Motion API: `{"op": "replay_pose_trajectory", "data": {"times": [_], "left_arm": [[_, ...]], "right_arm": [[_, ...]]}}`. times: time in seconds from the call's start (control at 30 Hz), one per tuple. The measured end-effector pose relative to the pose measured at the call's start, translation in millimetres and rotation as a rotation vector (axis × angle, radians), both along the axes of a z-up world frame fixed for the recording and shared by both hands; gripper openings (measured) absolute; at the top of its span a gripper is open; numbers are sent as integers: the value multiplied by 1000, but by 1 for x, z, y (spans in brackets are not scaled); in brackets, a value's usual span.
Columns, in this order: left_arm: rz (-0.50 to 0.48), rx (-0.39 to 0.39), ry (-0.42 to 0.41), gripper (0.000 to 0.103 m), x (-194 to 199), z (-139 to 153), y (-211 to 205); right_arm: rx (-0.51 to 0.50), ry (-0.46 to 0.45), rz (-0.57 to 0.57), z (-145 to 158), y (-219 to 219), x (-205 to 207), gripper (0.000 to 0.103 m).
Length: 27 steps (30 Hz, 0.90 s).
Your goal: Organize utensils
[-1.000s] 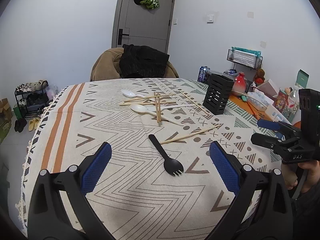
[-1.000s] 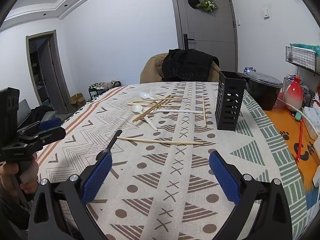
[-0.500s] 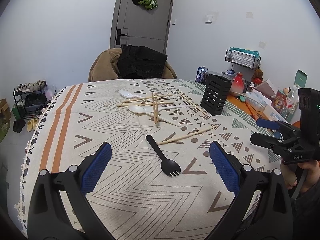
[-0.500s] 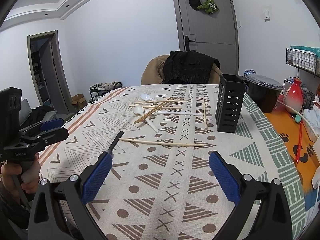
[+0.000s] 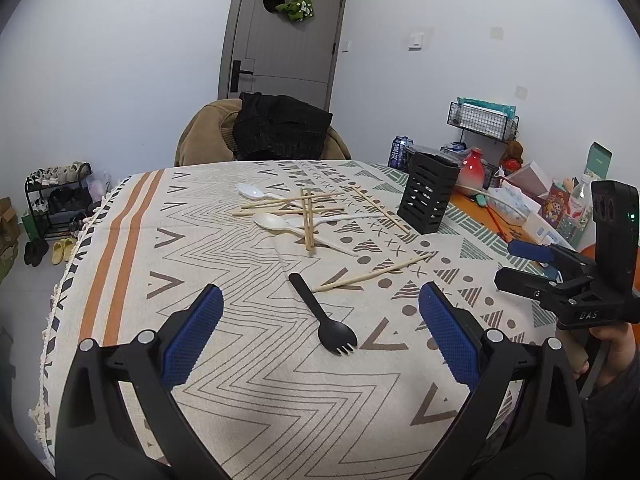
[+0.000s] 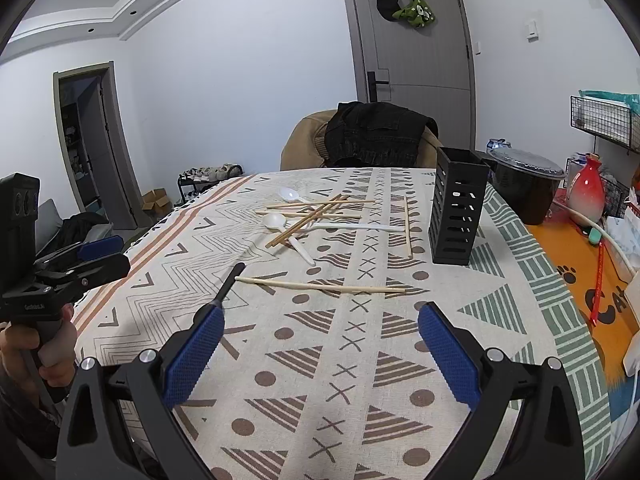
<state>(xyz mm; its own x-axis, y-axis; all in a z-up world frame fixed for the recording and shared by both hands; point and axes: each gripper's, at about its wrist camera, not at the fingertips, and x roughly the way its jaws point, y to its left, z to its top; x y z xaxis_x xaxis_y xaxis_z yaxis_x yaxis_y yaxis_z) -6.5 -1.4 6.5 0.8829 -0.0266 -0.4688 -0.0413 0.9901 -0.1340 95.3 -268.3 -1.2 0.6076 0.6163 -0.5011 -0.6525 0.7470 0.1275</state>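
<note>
**Both grippers poised, nothing picked up yet**

Nothing has gone into the tall black slotted plastic utensil holder (image 5: 428, 196), which stands upright near the right side of the table on the patterned zigzag tablecloth (image 5: 168, 248). All the utensils lie loose on the cloth, so I judge the sorting to be at its very start: the step in hand looks like choosing and approaching a first piece.

The left gripper (image 5: 320, 332), with its blue-padded fingers, hangs spread wide above the near edge of the table, holding nothing. Directly ahead of it, between the fingers as its camera sees them, lies the black plastic spork (image 5: 322, 318), tines towards the person and handle pointing away. The right gripper (image 6: 318, 352) is likewise spread wide and empty. A single pale wooden chopstick (image 6: 320, 285) lies crosswise just beyond it, one end close to the spork's handle tip.

Further off, towards the middle of the table, sits a jumble of wooden chopsticks (image 5: 308, 212) crossed over two white plastic spoons (image 5: 276, 222), and another chopstick lies beside the holder.

The spork seems the likeliest first pick for the left gripper. That would call for lowering over the slim handle, closing across its width, then carrying it well over to the holder and dropping it in upright. It lies flat against the cloth, so the fingertips would have to get right down to the fabric without snagging it.
</note>
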Motion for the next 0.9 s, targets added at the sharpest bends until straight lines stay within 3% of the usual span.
{"op": "replay_pose_trajectory", "data": {"times": [0.9], "left_arm": [[3, -23, -5, 97, -4, 6, 6]], "right_arm": [[1, -4, 1, -1, 0, -3, 95]]}}
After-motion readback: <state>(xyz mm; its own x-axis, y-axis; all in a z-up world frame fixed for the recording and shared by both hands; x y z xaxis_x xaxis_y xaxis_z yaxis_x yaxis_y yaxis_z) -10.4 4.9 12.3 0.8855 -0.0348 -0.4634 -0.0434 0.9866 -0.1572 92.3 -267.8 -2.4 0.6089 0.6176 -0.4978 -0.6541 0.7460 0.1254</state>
